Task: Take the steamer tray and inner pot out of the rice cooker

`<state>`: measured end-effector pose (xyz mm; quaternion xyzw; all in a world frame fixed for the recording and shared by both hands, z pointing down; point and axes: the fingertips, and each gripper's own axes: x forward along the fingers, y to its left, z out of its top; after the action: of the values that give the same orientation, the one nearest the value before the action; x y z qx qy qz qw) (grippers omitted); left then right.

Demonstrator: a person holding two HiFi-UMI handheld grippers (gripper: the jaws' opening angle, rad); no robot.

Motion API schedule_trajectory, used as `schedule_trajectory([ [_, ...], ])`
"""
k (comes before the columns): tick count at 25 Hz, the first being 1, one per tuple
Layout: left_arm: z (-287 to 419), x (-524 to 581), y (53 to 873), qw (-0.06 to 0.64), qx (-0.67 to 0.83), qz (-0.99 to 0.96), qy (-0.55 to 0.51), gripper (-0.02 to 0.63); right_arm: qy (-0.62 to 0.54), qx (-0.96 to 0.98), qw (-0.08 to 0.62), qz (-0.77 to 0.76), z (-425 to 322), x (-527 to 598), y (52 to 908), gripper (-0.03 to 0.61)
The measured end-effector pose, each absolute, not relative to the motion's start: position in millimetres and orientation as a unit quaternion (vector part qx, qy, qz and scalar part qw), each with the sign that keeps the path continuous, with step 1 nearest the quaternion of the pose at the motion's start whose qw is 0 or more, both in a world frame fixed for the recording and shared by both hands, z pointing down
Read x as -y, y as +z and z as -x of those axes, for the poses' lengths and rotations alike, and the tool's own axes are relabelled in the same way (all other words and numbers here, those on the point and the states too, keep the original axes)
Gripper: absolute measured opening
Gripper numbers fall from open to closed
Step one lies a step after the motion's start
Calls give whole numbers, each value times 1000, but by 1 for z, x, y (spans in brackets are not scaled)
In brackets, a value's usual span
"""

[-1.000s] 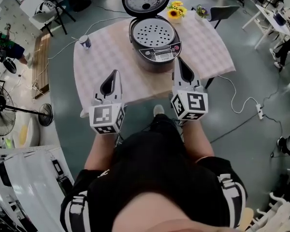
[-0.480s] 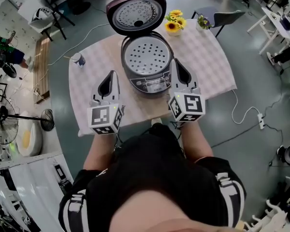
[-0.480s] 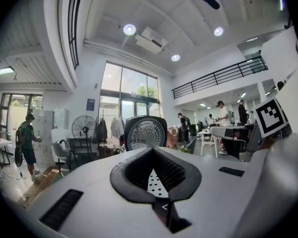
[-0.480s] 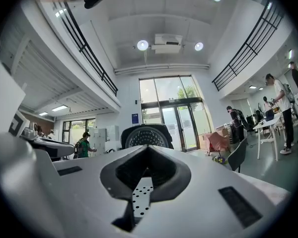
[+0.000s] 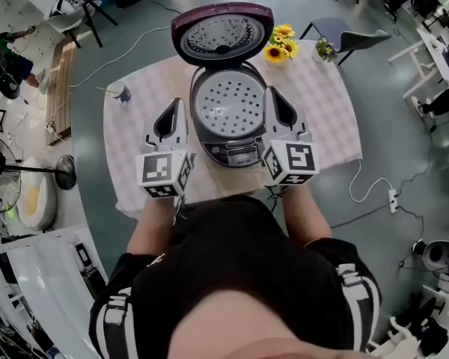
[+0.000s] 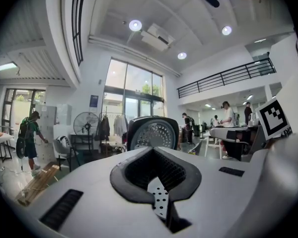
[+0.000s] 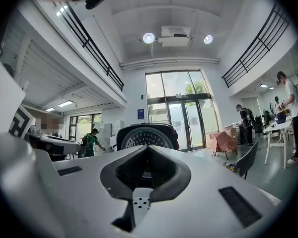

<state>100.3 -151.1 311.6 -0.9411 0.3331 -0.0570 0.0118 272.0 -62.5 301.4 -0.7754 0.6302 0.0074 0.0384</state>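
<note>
The inner pot is hidden beneath the single round, perforated metal steamer tray, seated in the open rice cooker on the checked tablecloth. Two grippers are held flanking the cooker: left gripper and right gripper, jaws closed, nothing gripped.

Inner pot hidden beneath steamer tray, control panel unreadable

Steamer tray inside rice cooker (lid open).
</note>
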Motion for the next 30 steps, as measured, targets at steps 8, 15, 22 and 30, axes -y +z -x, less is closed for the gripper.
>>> schedule_trajectory([
  [8,-95,173,311,10,-327,944,-49,5,17,-631,39,775,-272,84,298,-3],
  [15,-105,181,306,-13,-298,954,-29,244,14,-662,77,745,-270,91,292,282],
  [22,-118,193,321,-42,-296,951,-74,408,-12,-673,33,738,-276,106,308,360],
  [30,-133,201,365,-100,-294,936,-165,408,-83,-668,-57,737,-294,126,346,359],
])
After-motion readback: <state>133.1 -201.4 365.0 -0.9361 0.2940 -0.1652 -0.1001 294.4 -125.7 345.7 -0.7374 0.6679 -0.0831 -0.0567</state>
